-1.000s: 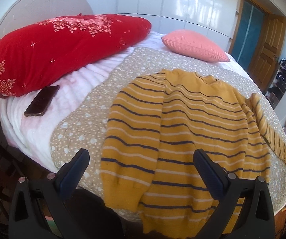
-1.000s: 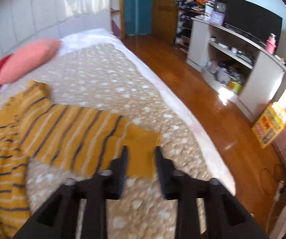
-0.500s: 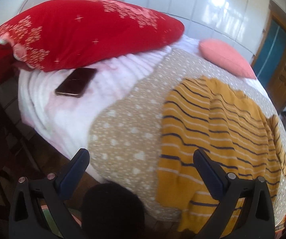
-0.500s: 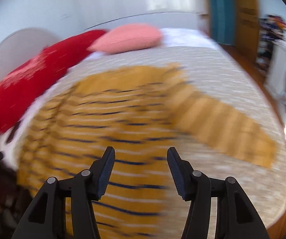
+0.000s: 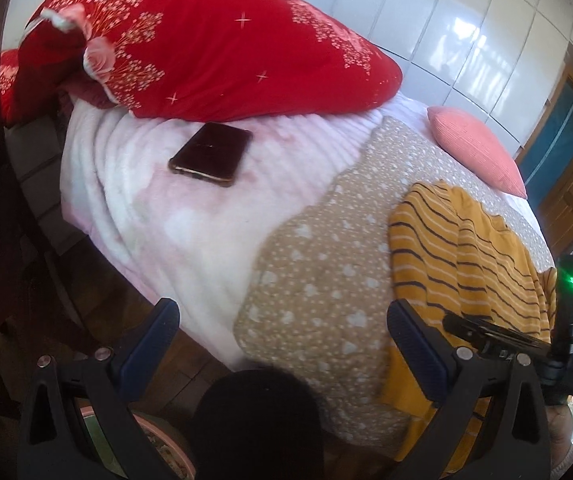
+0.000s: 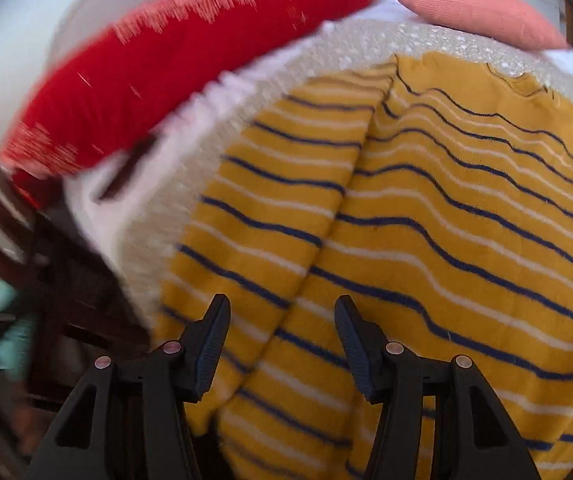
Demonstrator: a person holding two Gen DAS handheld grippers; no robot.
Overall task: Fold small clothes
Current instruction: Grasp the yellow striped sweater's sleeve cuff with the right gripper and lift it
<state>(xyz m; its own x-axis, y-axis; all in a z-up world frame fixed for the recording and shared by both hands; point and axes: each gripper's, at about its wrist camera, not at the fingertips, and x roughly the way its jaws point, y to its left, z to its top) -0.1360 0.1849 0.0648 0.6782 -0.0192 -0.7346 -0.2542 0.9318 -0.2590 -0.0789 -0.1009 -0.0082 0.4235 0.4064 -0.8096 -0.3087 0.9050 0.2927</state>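
Note:
A mustard-yellow sweater (image 6: pixel 426 208) with navy and white stripes lies flat on the bed, its hem hanging over the near edge. One sleeve (image 6: pixel 270 208) lies along the body's left side. My right gripper (image 6: pixel 282 320) hovers open just above the seam between that sleeve and the body, near the hem, with nothing between its pads. My left gripper (image 5: pixel 282 320) stands wide open over the bed's near corner, left of the sweater (image 5: pixel 466 248), holding nothing. The right gripper's black body (image 5: pixel 498 336) shows at the left wrist view's right edge.
The sweater rests on a beige dotted blanket (image 5: pixel 318 280) over a white-pink fleece (image 5: pixel 174 216). A dark phone (image 5: pixel 210 156) lies on the fleece below a big red pillow (image 5: pixel 214 44). A pink cushion (image 5: pixel 474 148) sits at the back. Dark wooden furniture (image 5: pixel 2 208) stands to the left.
My right gripper swept from the far sleeve's cuff across to the sweater's left side and opened wider. My left gripper swung left, so the sweater slid to its view's right edge.

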